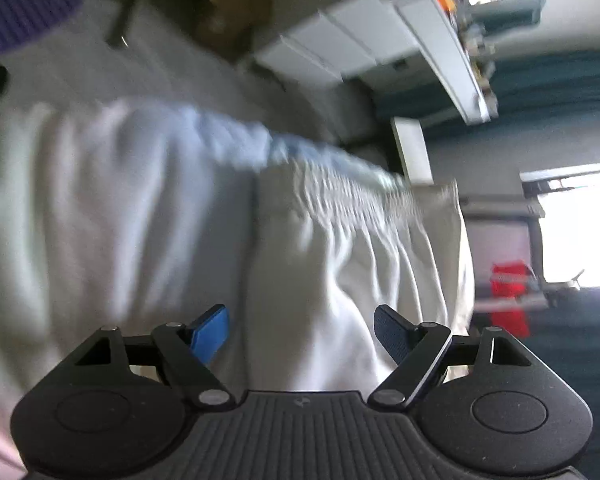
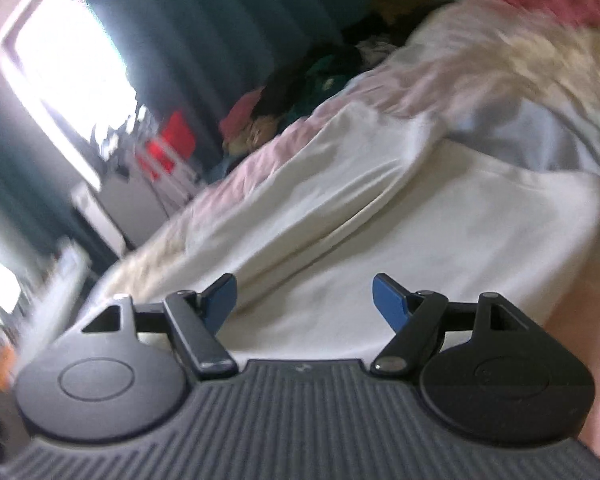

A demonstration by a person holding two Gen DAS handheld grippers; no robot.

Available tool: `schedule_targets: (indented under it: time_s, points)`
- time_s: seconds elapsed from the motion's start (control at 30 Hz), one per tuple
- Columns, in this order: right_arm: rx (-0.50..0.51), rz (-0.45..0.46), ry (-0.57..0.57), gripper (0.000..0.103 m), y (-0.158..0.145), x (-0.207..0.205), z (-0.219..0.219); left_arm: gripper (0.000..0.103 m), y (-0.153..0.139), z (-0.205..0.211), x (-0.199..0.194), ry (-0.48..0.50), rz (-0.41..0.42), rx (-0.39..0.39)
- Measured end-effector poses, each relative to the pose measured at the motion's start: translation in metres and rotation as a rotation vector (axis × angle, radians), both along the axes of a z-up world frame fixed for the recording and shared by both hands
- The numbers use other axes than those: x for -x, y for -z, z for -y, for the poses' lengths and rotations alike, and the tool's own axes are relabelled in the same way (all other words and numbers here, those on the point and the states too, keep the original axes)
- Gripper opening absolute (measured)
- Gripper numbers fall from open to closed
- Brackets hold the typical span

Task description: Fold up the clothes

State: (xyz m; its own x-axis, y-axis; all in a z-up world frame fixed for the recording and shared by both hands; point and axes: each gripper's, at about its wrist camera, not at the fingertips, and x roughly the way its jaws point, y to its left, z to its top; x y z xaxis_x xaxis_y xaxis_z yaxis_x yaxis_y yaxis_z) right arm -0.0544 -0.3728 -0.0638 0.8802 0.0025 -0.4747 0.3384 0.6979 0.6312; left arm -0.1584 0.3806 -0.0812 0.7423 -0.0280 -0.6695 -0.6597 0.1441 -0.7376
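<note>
Both sets of tongs are seen released, with nothing between the blue pads: the left tongs (image 1: 302,334) are spread wide in front of a white garment (image 1: 340,264), and the right tongs (image 2: 304,300) are parted over the same pale cloth (image 2: 440,240). The garment is spread on the bed (image 2: 236,176), over a pinkish cover, with a gathered, ribbed band (image 1: 340,192) visible in the left wrist view (probably a waistband, though blur makes this uncertain). A flat panel with a creased fold is shown in the right wrist view. The fabric is judged light, soft and limp, so sagging and slipping are to be expected once it is lifted. A firmer hold would likely be offered by the thicker gathered band or a seamed corner than by the loose middle.
</note>
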Motion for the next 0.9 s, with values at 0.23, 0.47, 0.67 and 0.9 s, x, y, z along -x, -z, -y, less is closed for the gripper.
schedule_targets:
  time_s: [0.23, 0.47, 0.67, 0.9]
  points:
    - [-0.113, -0.045, 0.177, 0.079, 0.016, 0.031, 0.066, 0.068, 0.011, 0.009, -0.019, 0.072, 0.009, 0.035]
    - [-0.322, -0.094, 0.346, 0.078, 0.058, 0.059, 0.096, 0.057, 0.023, 0.005, -0.007, -0.012, -0.019, 0.043]
    - [-0.421, -0.139, 0.467, 0.077, 0.084, 0.065, 0.096, 0.057, 0.029, 0.006, -0.012, 0.004, 0.0, 0.051]
    - [-0.592, -0.031, 0.434, 0.078, 0.105, 0.051, 0.108, 0.057, 0.016, 0.014, -0.01, 0.053, 0.189, -0.01]
